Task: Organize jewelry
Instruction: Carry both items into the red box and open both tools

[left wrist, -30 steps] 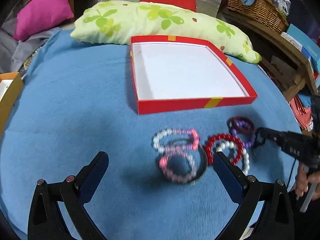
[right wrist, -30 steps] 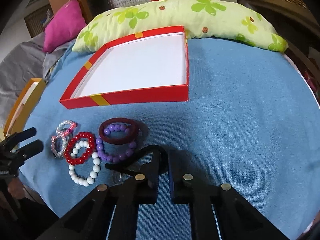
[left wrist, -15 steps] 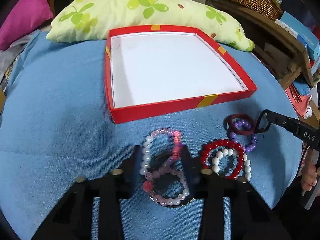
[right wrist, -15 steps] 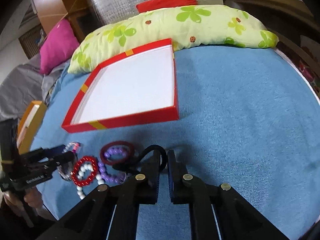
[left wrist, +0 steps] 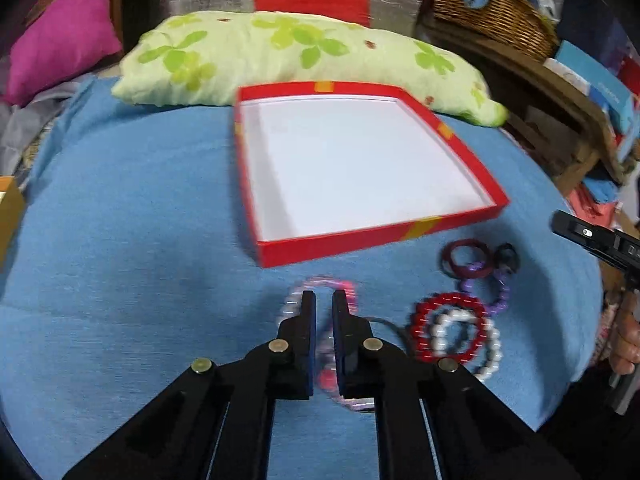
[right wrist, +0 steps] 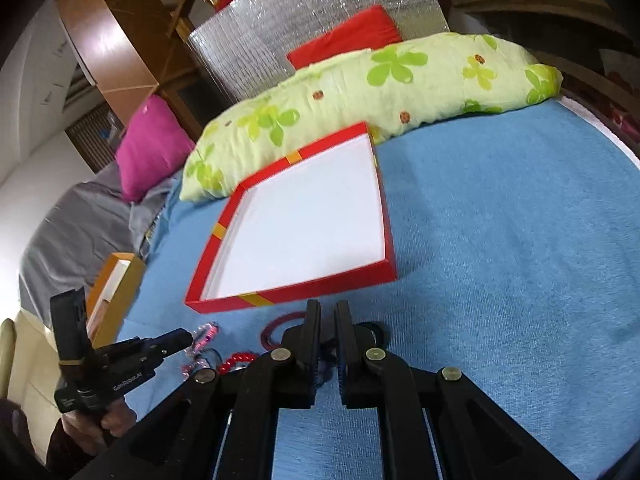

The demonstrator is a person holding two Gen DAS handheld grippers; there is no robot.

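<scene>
Here the left gripper [left wrist: 324, 300] has its jaws nearly together, pinched on a blurred pink-and-white bead bracelet [left wrist: 316, 286] whose loop shows past the fingertips and again below them; the right gripper [right wrist: 328, 312] likewise has its jaws drawn close, clamped on a thin black ring [right wrist: 374, 330] just beyond its tips; whether either piece is clear of the blue blanket [left wrist: 140, 220] cannot be told; just right of the left jaws lie a red bead bracelet [left wrist: 452, 326] overlapping a white bead bracelet [left wrist: 486, 354], a purple bead strand [left wrist: 502, 292] and a dark red bangle [left wrist: 466, 258], all flat; beyond them sits the shallow red box [left wrist: 380, 246], white inside, its near edge slanting up to the right; a green flowered pillow [left wrist: 280, 64] lies behind it.
</scene>
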